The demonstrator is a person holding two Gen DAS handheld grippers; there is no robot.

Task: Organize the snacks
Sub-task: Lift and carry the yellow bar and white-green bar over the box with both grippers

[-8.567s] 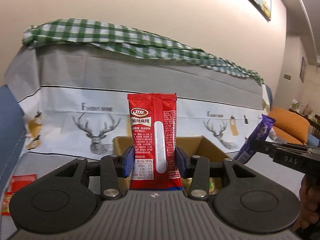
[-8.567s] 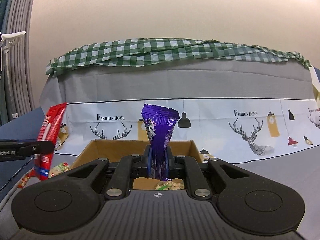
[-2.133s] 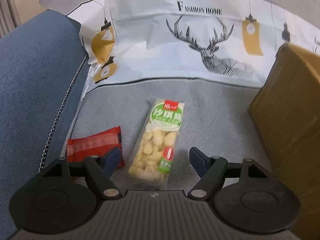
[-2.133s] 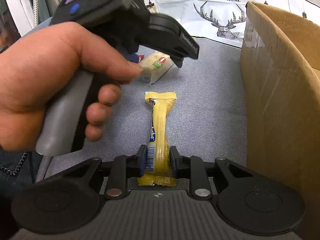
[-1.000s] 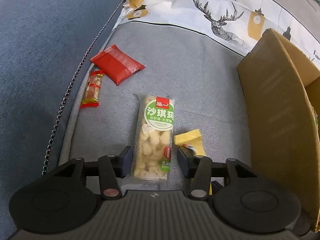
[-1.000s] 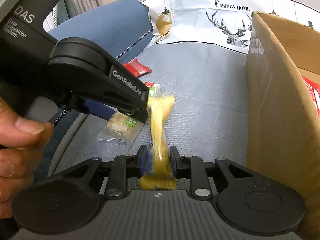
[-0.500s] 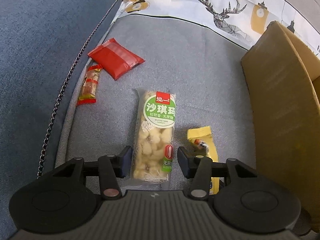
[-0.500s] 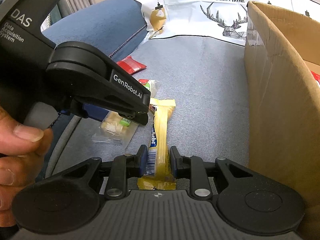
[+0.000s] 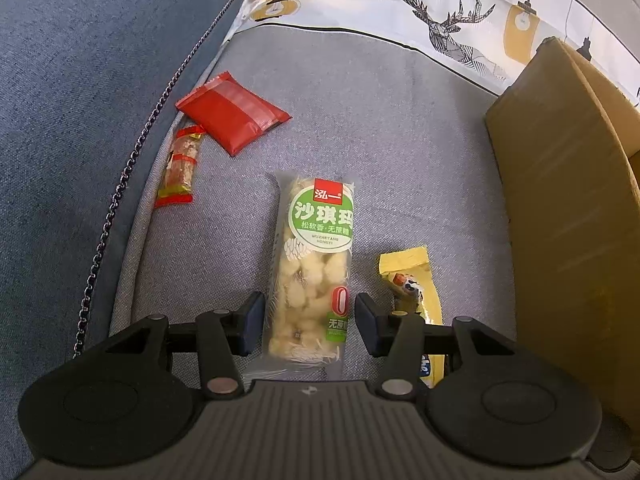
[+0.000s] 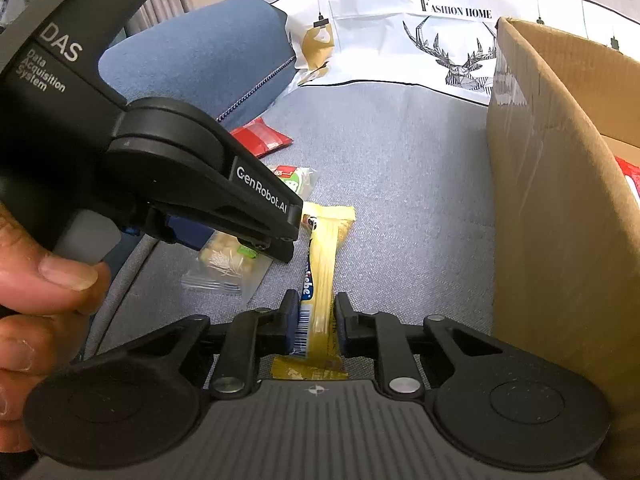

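Observation:
A clear pack of puffed rice cakes with a green label (image 9: 316, 240) lies lengthwise on the grey sofa seat. My left gripper (image 9: 310, 312) points down over it, and both blue pads touch the pack's near end. To its right lies a thin yellow snack bar (image 9: 408, 276). In the right wrist view the same yellow bar (image 10: 324, 248) runs away from me between the pads of my right gripper (image 10: 318, 312). Its jaws are closing and pinch the bar's near end. The rice cake pack (image 10: 224, 260) shows under the left tool's black casing (image 10: 172, 148).
An open cardboard box (image 9: 560, 200) stands at the right, with a red packet (image 10: 630, 176) inside it. A red foil packet (image 9: 232, 112) and a small red-ended sweet (image 9: 180, 168) lie near the blue armrest (image 9: 80, 80). A hand (image 10: 40, 280) holds the left tool.
The right jaws have narrowed on the yellow bar, which was blurred a second ago and now lies still. The left gripper stays at the same width around the rice cake pack.

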